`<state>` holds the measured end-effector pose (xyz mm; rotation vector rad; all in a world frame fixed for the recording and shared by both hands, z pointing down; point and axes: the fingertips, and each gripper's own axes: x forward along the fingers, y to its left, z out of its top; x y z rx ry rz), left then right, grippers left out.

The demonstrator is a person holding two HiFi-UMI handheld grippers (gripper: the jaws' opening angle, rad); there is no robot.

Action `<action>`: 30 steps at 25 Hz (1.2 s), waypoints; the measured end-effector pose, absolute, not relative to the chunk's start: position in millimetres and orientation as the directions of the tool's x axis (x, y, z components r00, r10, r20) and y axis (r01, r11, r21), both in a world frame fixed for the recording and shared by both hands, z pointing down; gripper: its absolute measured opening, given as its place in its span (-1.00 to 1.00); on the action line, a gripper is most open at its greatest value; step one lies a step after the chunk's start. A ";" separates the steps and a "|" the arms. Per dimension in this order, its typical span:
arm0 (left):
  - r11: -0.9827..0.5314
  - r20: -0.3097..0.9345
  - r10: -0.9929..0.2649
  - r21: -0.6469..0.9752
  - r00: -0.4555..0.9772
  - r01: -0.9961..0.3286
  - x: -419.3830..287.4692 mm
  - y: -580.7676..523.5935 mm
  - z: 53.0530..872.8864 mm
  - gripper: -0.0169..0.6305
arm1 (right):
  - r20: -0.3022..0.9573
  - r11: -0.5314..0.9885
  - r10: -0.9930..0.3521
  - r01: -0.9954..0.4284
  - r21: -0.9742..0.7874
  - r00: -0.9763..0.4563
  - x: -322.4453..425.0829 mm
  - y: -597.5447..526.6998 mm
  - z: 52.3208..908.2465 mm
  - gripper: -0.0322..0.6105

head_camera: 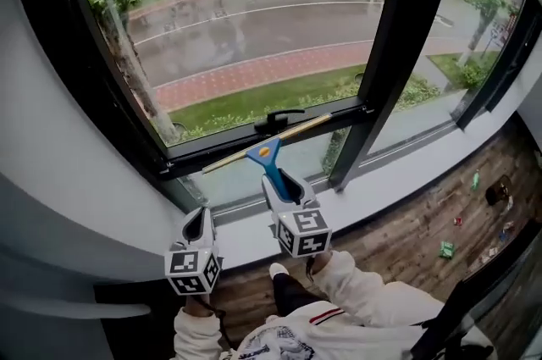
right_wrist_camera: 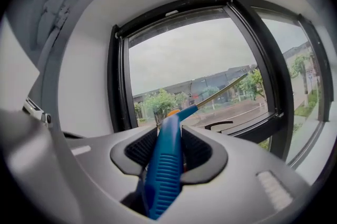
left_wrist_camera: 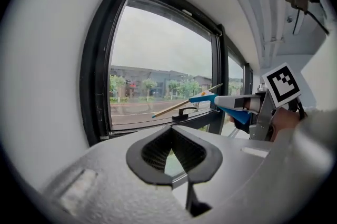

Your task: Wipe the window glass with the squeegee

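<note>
Squeegee (head_camera: 269, 150): blue ribbed handle, orange spot at the neck, long tan blade bar, tilted with its right end higher. It sits low at the window, with the blade crossing the black lower frame (head_camera: 220, 148) just beside the window handle (head_camera: 278, 119). Contact with the glass (head_camera: 254, 36) not discernible. Right gripper (head_camera: 286, 183) clenched on the blue handle, on the near side of the blade. Left gripper (head_camera: 200, 218) is left of it and nearer, apart from the squeegee, its 2 tips together with nothing between. White sill (head_camera: 398, 176) below, wood floor (head_camera: 406, 240) nearer.
</note>
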<state>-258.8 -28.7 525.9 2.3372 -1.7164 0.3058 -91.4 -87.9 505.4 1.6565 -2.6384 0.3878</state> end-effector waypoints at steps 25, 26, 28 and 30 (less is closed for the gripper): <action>-0.311 0.172 -0.935 0.016 0.309 -0.950 -127.8 122.8 491.3 -0.94 | 0.099 0.417 -0.890 -0.882 -0.220 -0.446 66.7 96.9 470.4 -0.45; -0.304 0.165 -0.939 0.011 0.302 -0.952 -129.3 125.4 486.7 -0.94 | 0.100 0.421 -0.888 -0.881 -0.218 -0.449 66.9 100.2 470.3 -0.45; -0.292 0.152 -0.945 0.002 0.289 -0.957 -133.7 129.1 478.4 -0.94 | 0.100 0.429 -0.884 -0.877 -0.218 -0.457 64.6 105.6 469.1 -0.45; -0.285 0.145 -0.949 -0.004 0.282 -0.958 -136.5 133.3 472.8 -0.94 | 0.094 0.437 -0.880 -0.872 -0.221 -0.466 61.9 111.2 466.8 -0.45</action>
